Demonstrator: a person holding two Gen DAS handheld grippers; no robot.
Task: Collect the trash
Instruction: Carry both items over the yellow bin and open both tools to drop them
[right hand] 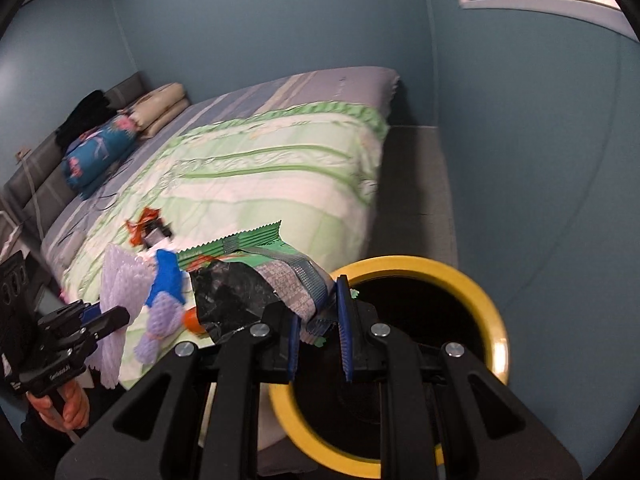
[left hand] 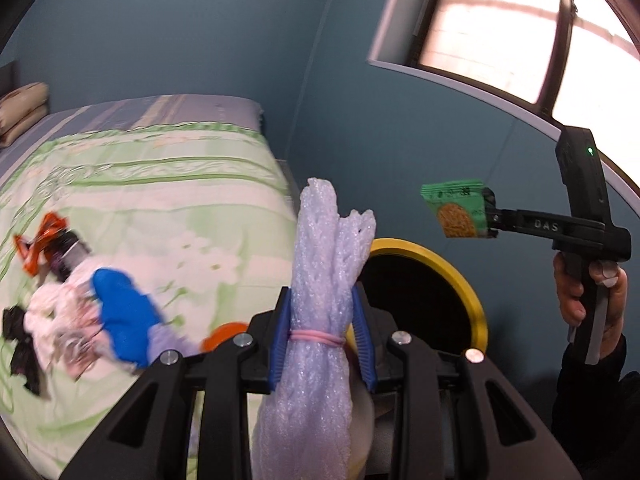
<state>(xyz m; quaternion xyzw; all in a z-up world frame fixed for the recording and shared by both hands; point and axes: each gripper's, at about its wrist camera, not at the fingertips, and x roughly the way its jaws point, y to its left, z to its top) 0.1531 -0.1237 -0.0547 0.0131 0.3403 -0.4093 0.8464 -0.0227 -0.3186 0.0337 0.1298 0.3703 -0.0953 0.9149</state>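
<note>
While both hands are raised beside the bed, each gripper carries one piece of trash. Left gripper: blue pads clamped narrowly on a rolled bundle of pale lilac foam netting, tied with a pink rubber band; the bundle stands upright between the pads. Right gripper: jaws nearly closed on a green crinkled snack wrapper with a silver inner side, held by one end.

Black round bin with a yellow rim stands on the floor at the bed's corner, directly below and ahead of the right gripper; in the left wrist view it lies just behind the foam bundle.

Remaining litter on the green-and-white floral quilt: blue scrap, orange wrapper, white and black pieces, blurred. Right hand grips its tool handle.
</note>
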